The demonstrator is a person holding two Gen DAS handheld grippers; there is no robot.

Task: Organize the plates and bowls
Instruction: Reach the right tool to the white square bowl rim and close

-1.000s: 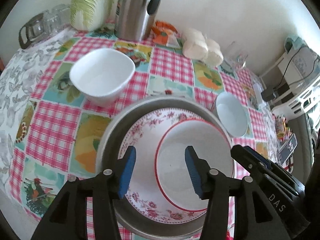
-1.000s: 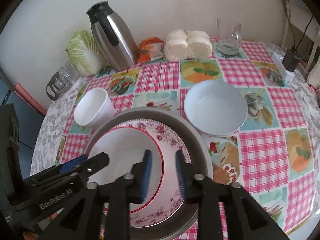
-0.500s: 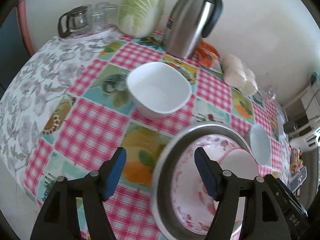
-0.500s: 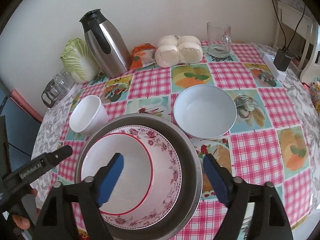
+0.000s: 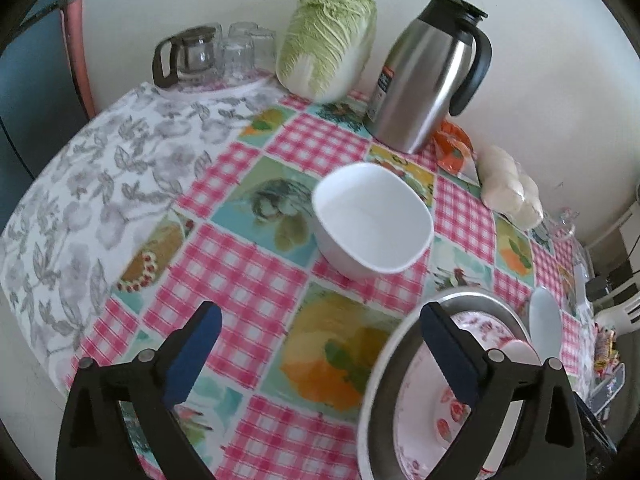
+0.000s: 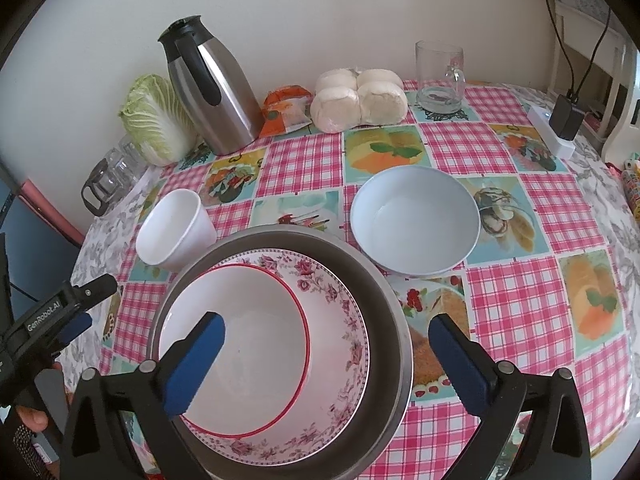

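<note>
A red-rimmed white bowl (image 6: pixel 236 344) sits in a floral plate (image 6: pixel 344 320), which sits in a metal basin (image 6: pixel 388 304) at the table's front. A square white bowl (image 5: pixel 372 220) stands left of the basin; it also shows in the right wrist view (image 6: pixel 172 232). A round pale-blue bowl (image 6: pixel 416 220) stands behind and right of the basin. My left gripper (image 5: pixel 316 356) is open and empty, above the tablecloth left of the basin (image 5: pixel 376 380). My right gripper (image 6: pixel 320 364) is open and empty above the stacked dishes.
At the back stand a steel thermos jug (image 6: pixel 212 88), a cabbage (image 6: pixel 156 120), an orange packet (image 6: pixel 286 114), wrapped buns (image 6: pixel 356 100) and a glass mug (image 6: pixel 440 76). A glass pot and glasses (image 5: pixel 208 56) stand at the far left. A power adapter (image 6: pixel 560 124) lies at the right edge.
My right gripper opened wide and drew back from the red-rimmed bowl. My left gripper opened and swung left, off the basin, now facing the square white bowl.
</note>
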